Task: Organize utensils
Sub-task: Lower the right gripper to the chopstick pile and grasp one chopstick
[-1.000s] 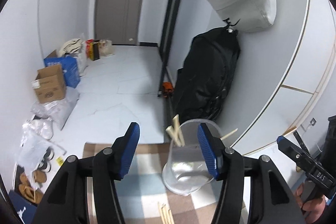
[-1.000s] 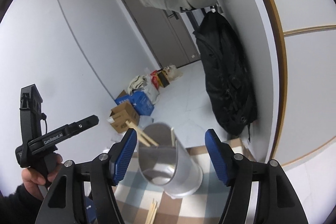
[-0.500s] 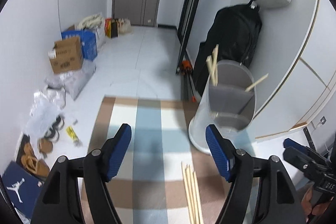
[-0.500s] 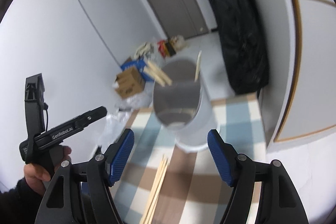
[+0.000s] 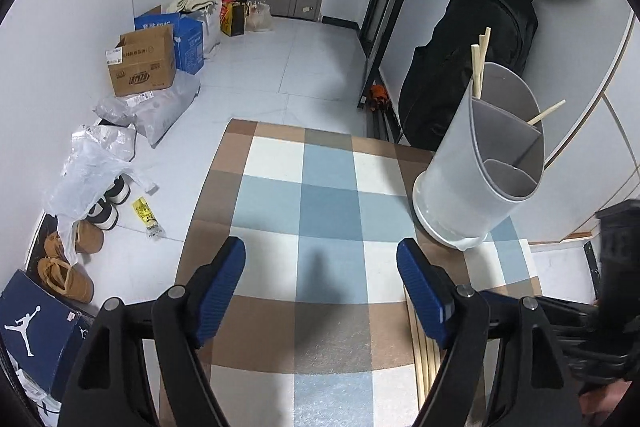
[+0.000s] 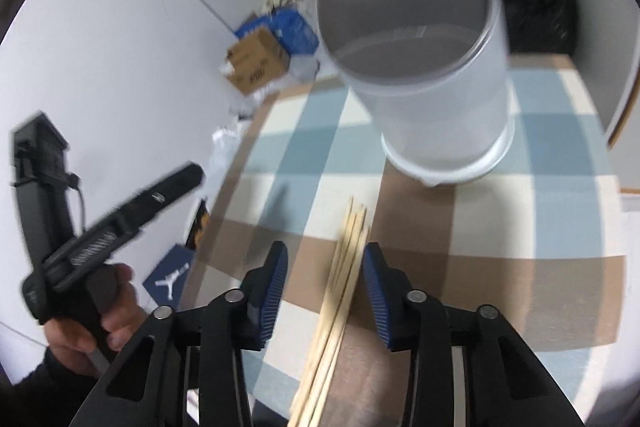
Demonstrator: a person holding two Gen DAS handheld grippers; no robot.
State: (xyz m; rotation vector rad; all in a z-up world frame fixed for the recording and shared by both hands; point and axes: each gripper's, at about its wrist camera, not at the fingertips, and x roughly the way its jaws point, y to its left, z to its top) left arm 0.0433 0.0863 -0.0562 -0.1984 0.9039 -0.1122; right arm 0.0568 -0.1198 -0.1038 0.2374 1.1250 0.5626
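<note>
The chopsticks lie on the checked rug, low centre of the right wrist view, long axis along the right gripper — jaws closing around them, not yet pressing. The left gripper is opening, empty.

the left tongs point steeply downward, their blue-padded jaws spread wide and opening further, with nothing between them. the right tongs also tilt steeply down, their jaws much narrower and closing, the pads not yet pressing on anything. in the right wrist view the person's left hand, dark sleeve at the wrist, wraps around the black handle of its tongs.
</note>
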